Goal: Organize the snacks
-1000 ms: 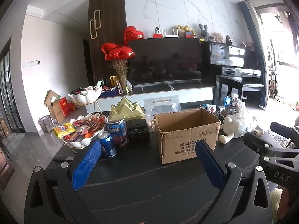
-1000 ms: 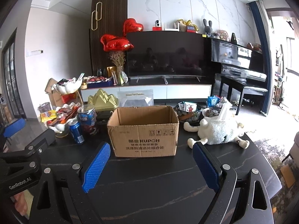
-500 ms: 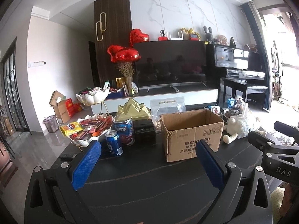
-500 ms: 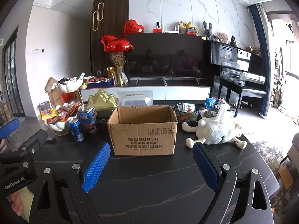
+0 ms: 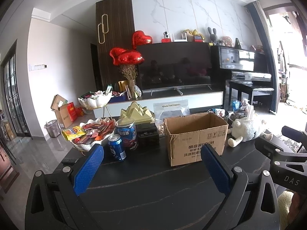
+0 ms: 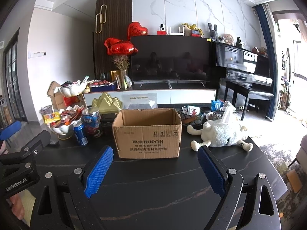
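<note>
An open, empty-looking cardboard box [image 6: 147, 134] [image 5: 195, 138] stands in the middle of the black table [image 6: 153, 191]. Left of it a white two-tier shell dish [image 5: 88, 132] [image 6: 63, 120] holds packaged snacks, with a blue can [image 5: 116, 148] [image 6: 80, 133] and a blue snack tub [image 5: 127, 134] beside it. A dark bowl of snacks [image 6: 191, 114] sits behind the box on the right. My left gripper [image 5: 151, 157] is open over the near table, nothing between its blue pads. My right gripper [image 6: 154, 159] is open and empty, in front of the box.
A white plush toy [image 6: 220, 132] lies right of the box. A gold mountain-shaped box [image 6: 106, 103], a black box [image 5: 147, 134] and a clear zip bag [image 5: 171, 109] stand behind. Beyond are a TV stand, a piano and red heart balloons. Each gripper shows at the other view's edge.
The left wrist view has shifted slightly, so the box and snacks sit a little further right in it. The right gripper has kept still. Both stay open.
</note>
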Demonstrator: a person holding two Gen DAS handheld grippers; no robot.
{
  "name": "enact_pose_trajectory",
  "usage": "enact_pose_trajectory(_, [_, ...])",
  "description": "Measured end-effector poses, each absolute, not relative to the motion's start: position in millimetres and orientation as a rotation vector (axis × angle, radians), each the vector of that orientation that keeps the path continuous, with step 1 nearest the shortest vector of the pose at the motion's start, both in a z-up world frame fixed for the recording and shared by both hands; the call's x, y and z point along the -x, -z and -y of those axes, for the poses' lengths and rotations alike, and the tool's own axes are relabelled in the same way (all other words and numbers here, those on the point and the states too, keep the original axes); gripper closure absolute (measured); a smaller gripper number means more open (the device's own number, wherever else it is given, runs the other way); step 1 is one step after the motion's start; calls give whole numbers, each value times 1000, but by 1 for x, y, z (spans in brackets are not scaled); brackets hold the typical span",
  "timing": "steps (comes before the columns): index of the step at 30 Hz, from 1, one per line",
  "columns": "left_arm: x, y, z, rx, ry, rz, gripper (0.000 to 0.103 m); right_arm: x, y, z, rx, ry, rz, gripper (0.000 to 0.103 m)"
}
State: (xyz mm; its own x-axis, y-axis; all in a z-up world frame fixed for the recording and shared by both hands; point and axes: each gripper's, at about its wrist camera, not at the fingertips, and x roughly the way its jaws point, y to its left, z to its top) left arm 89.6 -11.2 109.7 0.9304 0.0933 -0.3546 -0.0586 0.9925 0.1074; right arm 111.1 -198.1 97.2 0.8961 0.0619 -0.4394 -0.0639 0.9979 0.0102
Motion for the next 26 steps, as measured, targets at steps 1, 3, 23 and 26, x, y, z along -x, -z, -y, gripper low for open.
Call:
enact_pose_trajectory(1, [-89,-110,11,-96,-78,-366,0,-111,-97,198,4,-65,-455,13])
enact_pose_trajectory(3, [-89,-110,12,-97,-77,-366,0,-111,-97,198,5,-65,-453,13])
enact_pose_trajectory(23, [-86,-109,18,-101,-73,-370,0,-100,-96,197,8,-65,-448,13])
enact_pose_trajectory(26, [-86,-109,18,-99,-73,-371,0,-100,-97,196,4,-69,-450,13])
